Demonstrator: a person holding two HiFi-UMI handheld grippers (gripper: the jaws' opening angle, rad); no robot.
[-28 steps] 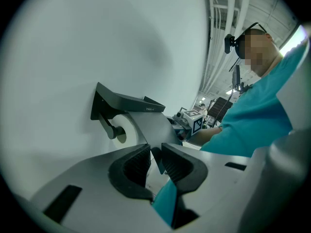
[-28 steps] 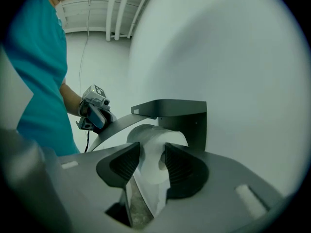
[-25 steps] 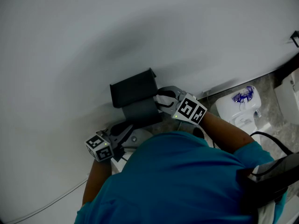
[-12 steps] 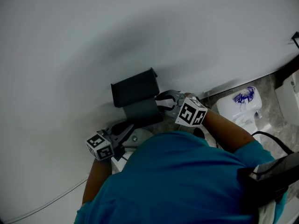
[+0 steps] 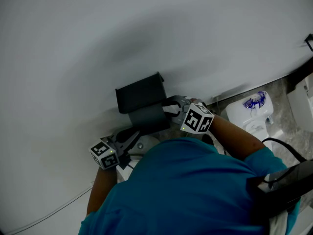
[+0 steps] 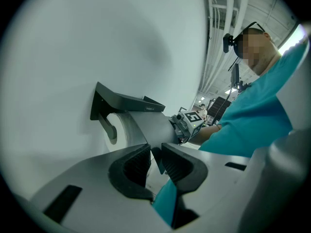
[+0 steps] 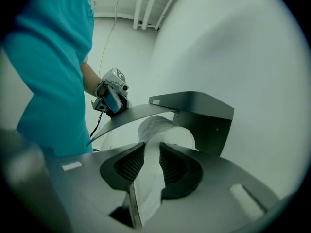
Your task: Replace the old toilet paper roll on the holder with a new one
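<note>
White and soft, the old roll [image 7: 167,130] in the wall holder [image 7: 204,113] is pinched by your right gripper [image 7: 152,154], whose jaws have just been closing, and your left gripper [image 6: 155,154] holds the grey lid [image 6: 150,127] up, so a hard pull may just tear its paper

Left gripper view: roll [image 6: 124,132] mostly behind flap [image 6: 154,127]; flap's near edge out of sight at 6 o'clock. Right gripper view: paper [image 7: 146,178], lower end lost in dark at 6 o'clock. Head view: holder [image 5: 139,96] covers roll; shirt [image 5: 186,190] blocks 4 to 8 o'clock; black thing [image 5: 309,39] at 2 o'clock cut by edge; blue print on white fixture [image 5: 249,112] too small to read.
</note>
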